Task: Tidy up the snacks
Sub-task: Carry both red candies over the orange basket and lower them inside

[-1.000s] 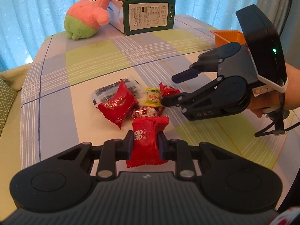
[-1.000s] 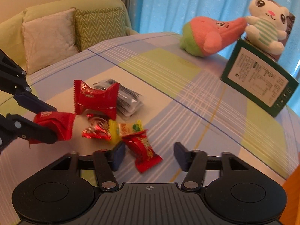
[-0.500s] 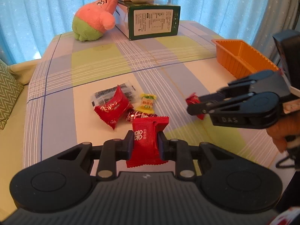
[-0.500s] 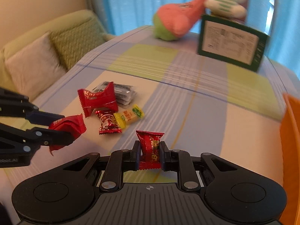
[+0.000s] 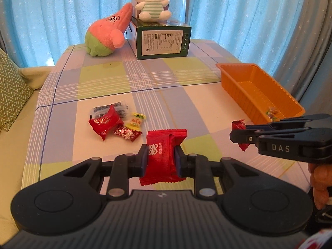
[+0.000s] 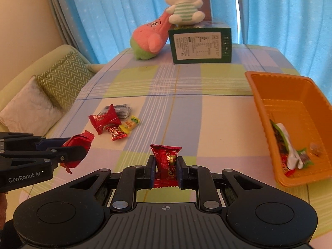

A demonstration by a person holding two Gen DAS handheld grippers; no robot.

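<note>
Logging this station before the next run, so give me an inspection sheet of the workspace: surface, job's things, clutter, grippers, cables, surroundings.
Surface: table under a checked cloth.
Job's things: orange tray at the right, a few wrappers in it; four loose snacks in a cluster on the cloth.
Clutter: green box with a white plush on top, pink plush leaning on it.
Grippers: left gripper shut on a red packet; right gripper shut on a small red candy.
Cables: nothing seen.
Surroundings: blue curtains; sofa cushions at the left.
</note>
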